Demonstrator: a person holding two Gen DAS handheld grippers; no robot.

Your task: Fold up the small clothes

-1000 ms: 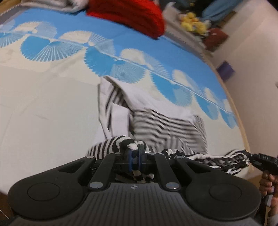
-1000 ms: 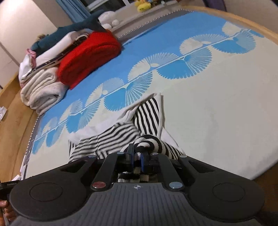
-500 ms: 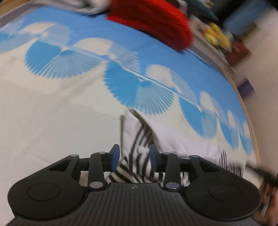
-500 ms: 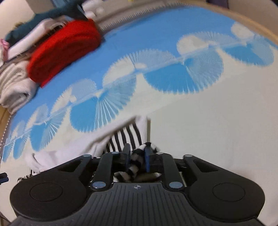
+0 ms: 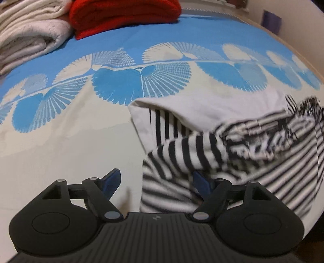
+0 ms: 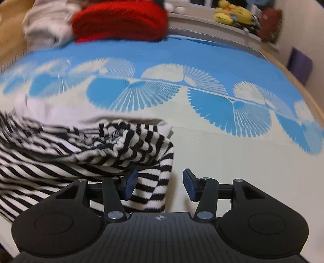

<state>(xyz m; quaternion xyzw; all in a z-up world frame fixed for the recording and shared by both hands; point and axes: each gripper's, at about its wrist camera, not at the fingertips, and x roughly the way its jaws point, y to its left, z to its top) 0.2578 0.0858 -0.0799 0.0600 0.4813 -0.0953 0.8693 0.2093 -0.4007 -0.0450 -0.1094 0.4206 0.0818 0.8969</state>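
Observation:
A black-and-white striped small garment (image 5: 212, 153) with a plain white part (image 5: 212, 107) lies bunched on the bed. It also shows in the right wrist view (image 6: 97, 149). My left gripper (image 5: 157, 181) is open, its left finger (image 5: 111, 182) over bare sheet, its right finger partly under the striped cloth. My right gripper (image 6: 160, 184) is open; a striped fold hangs between its fingers, against the left finger (image 6: 130, 183).
The bed cover (image 5: 60, 141) is cream with a blue fan pattern. A folded red blanket (image 5: 121, 14) and cream towels (image 5: 26, 32) sit at the far side. Soft toys (image 6: 235, 14) sit on a ledge beyond. A wooden bed edge (image 6: 303, 93) runs at right.
Both grippers were shut on the striped garment a second ago. The left opened first, then the right. Both moved forward over the bed and the garment now lies released.

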